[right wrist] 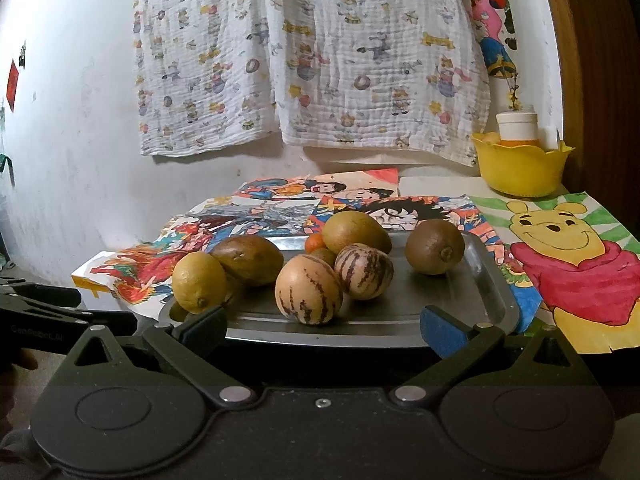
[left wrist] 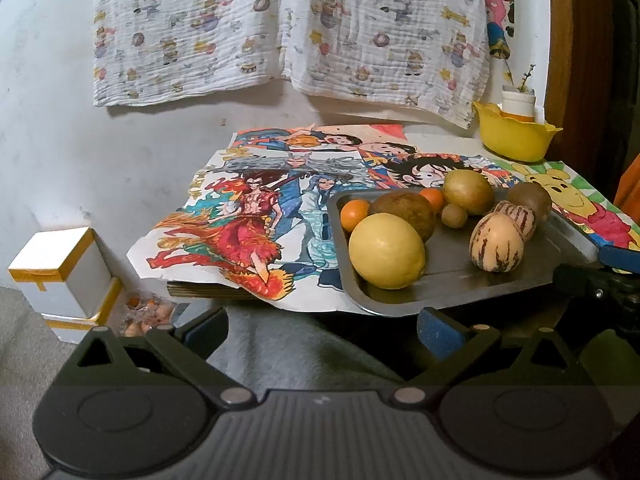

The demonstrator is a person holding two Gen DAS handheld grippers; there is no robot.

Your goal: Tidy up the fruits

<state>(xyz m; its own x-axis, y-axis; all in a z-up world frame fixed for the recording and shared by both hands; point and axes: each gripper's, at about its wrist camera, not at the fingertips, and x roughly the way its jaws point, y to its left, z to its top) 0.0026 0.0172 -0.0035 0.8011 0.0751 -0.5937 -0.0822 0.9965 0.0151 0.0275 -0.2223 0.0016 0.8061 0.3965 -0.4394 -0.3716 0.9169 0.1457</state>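
A metal tray (left wrist: 448, 280) (right wrist: 460, 296) sits at the table's near edge and holds several fruits. A yellow lemon (left wrist: 386, 251) (right wrist: 199, 282) lies at its near left. Two striped pepino melons (left wrist: 497, 243) (right wrist: 309, 294) lie in the middle, with brown kiwis (right wrist: 435, 246), a green-brown fruit (left wrist: 468, 192) and small oranges (left wrist: 354, 213) behind. My left gripper (left wrist: 322, 330) is open and empty, below and left of the tray's front. My right gripper (right wrist: 322, 326) is open and empty, just in front of the tray's near rim.
A yellow bowl (left wrist: 516, 136) (right wrist: 520, 170) with a white-capped bottle stands at the table's back right. Cartoon drawings (left wrist: 256, 216) (right wrist: 576, 264) cover the table top. White boxes (left wrist: 60, 276) stand on the floor at left. A patterned cloth hangs on the wall behind.
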